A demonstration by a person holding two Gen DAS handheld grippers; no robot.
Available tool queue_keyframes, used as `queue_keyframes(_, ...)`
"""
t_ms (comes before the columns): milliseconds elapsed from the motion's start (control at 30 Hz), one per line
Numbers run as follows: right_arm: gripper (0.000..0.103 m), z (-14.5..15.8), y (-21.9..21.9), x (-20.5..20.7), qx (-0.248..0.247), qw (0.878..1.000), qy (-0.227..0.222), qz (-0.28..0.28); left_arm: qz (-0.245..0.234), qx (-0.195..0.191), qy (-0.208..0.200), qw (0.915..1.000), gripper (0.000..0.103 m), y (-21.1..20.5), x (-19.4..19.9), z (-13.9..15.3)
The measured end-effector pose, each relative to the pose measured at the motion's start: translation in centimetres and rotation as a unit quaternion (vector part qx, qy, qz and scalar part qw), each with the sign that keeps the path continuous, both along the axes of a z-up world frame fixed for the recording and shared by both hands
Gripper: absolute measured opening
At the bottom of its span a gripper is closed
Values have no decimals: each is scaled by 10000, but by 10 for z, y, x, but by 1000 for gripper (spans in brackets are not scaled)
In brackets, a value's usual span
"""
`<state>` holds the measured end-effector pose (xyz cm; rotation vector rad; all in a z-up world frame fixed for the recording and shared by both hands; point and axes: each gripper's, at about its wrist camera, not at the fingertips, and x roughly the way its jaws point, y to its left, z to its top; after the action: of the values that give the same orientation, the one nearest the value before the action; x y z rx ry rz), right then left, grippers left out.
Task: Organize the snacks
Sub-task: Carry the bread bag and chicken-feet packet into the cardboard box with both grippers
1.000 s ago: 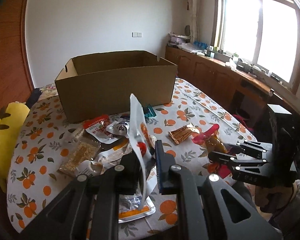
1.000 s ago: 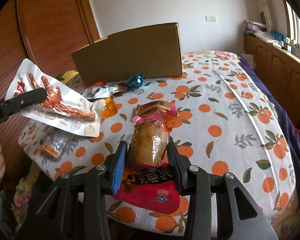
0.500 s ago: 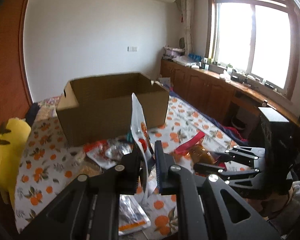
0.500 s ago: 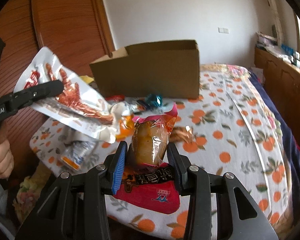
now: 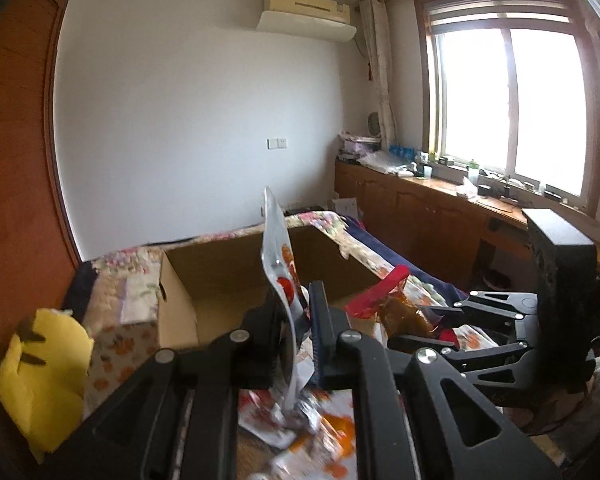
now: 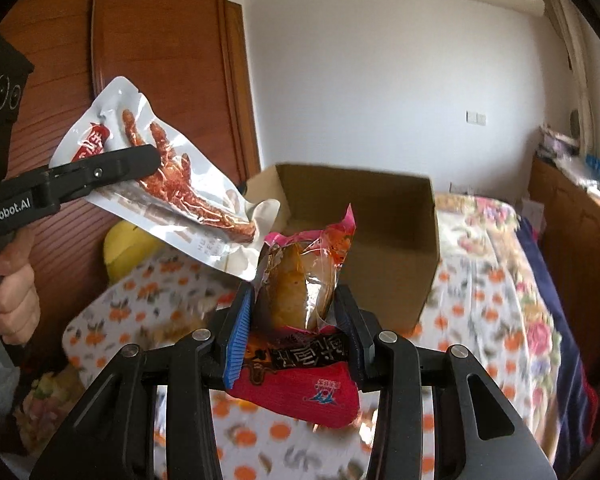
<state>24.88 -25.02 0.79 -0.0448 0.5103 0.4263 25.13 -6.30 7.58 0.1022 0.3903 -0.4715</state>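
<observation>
My left gripper (image 5: 296, 300) is shut on a white chicken-feet snack pouch (image 5: 278, 256), held edge-on in the air before the open cardboard box (image 5: 220, 268). In the right wrist view the same pouch (image 6: 172, 184) hangs at upper left in the left gripper (image 6: 140, 164). My right gripper (image 6: 294, 304) is shut on a red and clear snack packet (image 6: 300, 280), raised in front of the box (image 6: 380, 216). That packet (image 5: 396, 304) and the right gripper (image 5: 440, 316) show at the right of the left wrist view.
Several loose snack packets (image 5: 300, 420) lie on the orange-print tablecloth (image 6: 480, 280) below the grippers. A yellow plush toy (image 5: 44, 368) sits at the left edge. A wooden door (image 6: 160, 80) is left of the box, wooden cabinets (image 5: 420, 208) under the window at right.
Both grippers have risen with their packets and moved toward the box. The box now sits lower and closer in both views, its inside showing.
</observation>
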Motion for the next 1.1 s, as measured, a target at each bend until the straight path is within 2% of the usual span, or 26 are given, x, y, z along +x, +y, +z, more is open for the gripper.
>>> queue_keyframes(167, 41, 15, 7, 39, -91, 9998, -165, -13, 91, -123, -134, 9998, 10, 10, 38, 8)
queue_keyframes(367, 41, 17, 10, 86, -82, 9999, -134, -37, 203, -193, -224, 9994, 10, 18, 79, 3)
queue_keyframes(667, 41, 1, 6, 141, 124, 9998, 135, -101, 234, -386, 333, 9984, 10, 29, 134, -38)
queue_keyframes(1000, 41, -22, 6, 170, 293, 9985, 428, -177, 327, -119, 755, 9965, 12, 21, 153, -75)
queue_keyframes(1100, 44, -26, 5, 173, 354, 9978, 524, -196, 396, 38, 742, 9964, 20, 15, 151, -77)
